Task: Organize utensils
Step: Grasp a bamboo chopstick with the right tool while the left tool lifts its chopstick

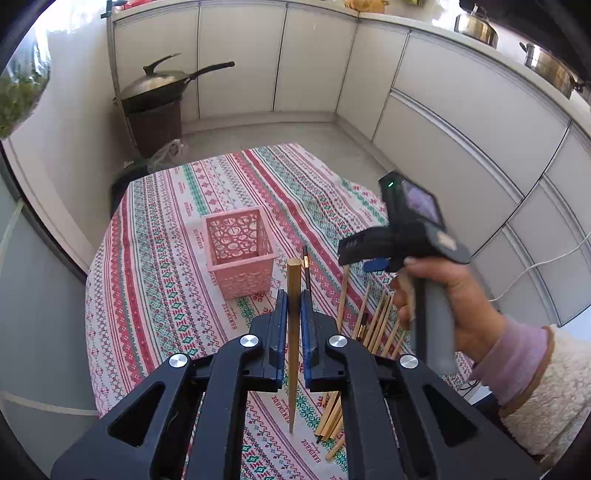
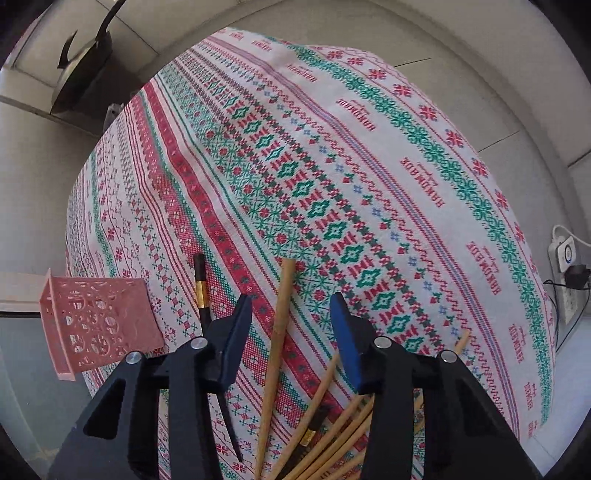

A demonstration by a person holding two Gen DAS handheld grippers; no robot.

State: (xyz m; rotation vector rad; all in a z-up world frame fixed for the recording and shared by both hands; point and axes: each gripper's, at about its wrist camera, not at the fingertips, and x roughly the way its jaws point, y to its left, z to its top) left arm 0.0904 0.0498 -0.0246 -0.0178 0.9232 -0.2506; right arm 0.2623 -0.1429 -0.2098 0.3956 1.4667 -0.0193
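Observation:
My left gripper (image 1: 294, 302) is shut on a wooden chopstick (image 1: 294, 332) and holds it upright above the table, a little in front of the pink lattice basket (image 1: 240, 254). A black chopstick with a gold band (image 1: 306, 269) lies just beyond. Several wooden chopsticks (image 1: 373, 325) lie in a loose pile on the patterned tablecloth (image 1: 166, 280) to the right. My right gripper (image 2: 291, 306) is open and empty, hovering above that pile (image 2: 332, 424); one wooden chopstick (image 2: 277, 350) lies below, between its fingers. The basket (image 2: 96, 325) and black chopstick (image 2: 201, 288) lie to its left.
White kitchen cabinets (image 1: 461, 122) curve around the far and right sides. A lidded wok (image 1: 162, 83) sits on a brown stand at the back left. Steel pots (image 1: 476, 27) stand on the counter. A power strip (image 2: 565, 258) with cables lies on the floor, right of the table.

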